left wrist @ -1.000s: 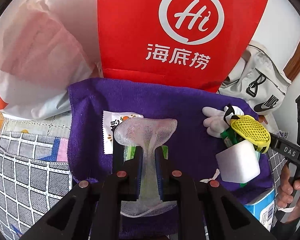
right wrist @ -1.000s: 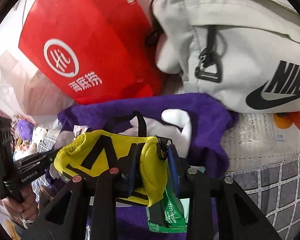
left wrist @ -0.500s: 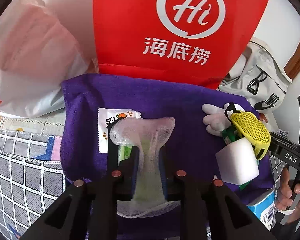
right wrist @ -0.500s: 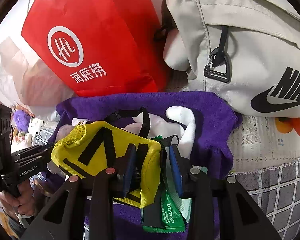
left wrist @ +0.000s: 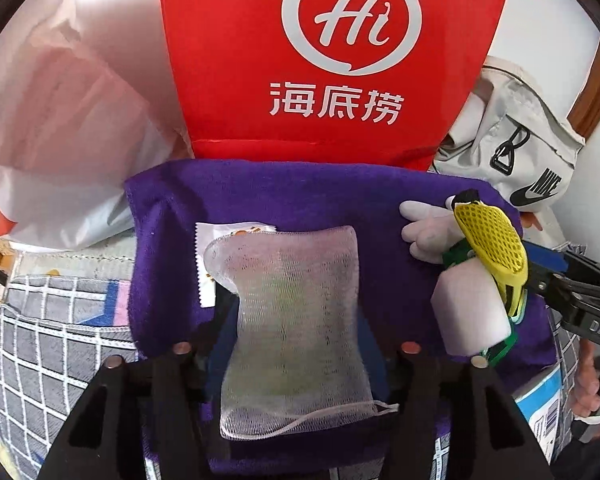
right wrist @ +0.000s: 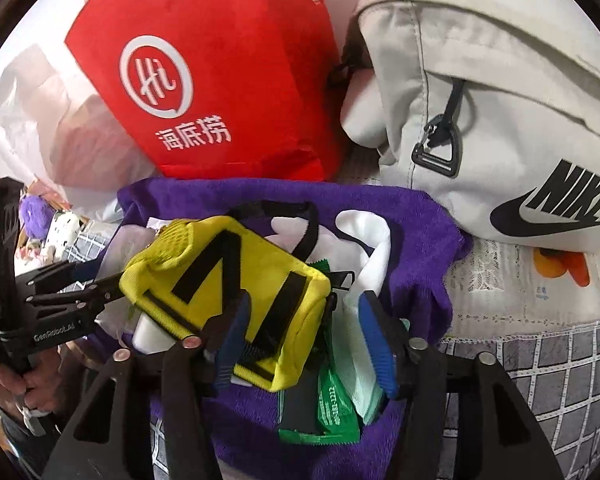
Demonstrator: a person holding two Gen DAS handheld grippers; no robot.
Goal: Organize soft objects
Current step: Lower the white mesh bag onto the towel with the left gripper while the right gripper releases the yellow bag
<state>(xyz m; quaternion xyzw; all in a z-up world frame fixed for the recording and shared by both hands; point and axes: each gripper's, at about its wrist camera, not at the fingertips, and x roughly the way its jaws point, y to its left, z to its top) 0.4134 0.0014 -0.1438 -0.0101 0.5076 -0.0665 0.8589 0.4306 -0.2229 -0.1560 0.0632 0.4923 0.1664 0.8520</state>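
mesh pouch (left wrist: pixel 296 332), white netting, lies flat on the purple towel (left wrist: pixel 260 196) between the fingers of the left gripper (left wrist: pixel 296 320). its jaws have just been opening and now stand wide, pads clear of the netting on both sides, so nothing is gripped. a white snack sachet (left wrist: pixel 204 264) pokes out from under the pouch's upper left corner.

right gripper (right wrist: pixel 304 336): jaws also just been opening, now spread. yellow pouch (right wrist: pixel 228 280) with black stripes sits between them, over the left blue pad (right wrist: pixel 232 344); right blue pad (right wrist: pixel 374 344) stands off it. can't tell for sure if the left pad is touching the fabric, but it isn't clamped. under the yellow pouch: green sachet (right wrist: pixel 336 408), pale mint packet (right wrist: pixel 364 376), white foam block (right wrist: pixel 152 334), white glove (right wrist: pixel 364 236), all piled on the same towel.

in the left wrist view this pile sits at the towel's right end, well apart from the mesh pouch.

behind the towel: red paper bag (left wrist: pixel 332 60) upright with a white logo, white plastic bag (left wrist: pixel 60 120) on its left, grey nike bag (right wrist: pixel 500 120) on its right. towel rests on a grey checked cloth (left wrist: pixel 40 340). a hand (left wrist: pixel 592 384) holds the right gripper's handle.
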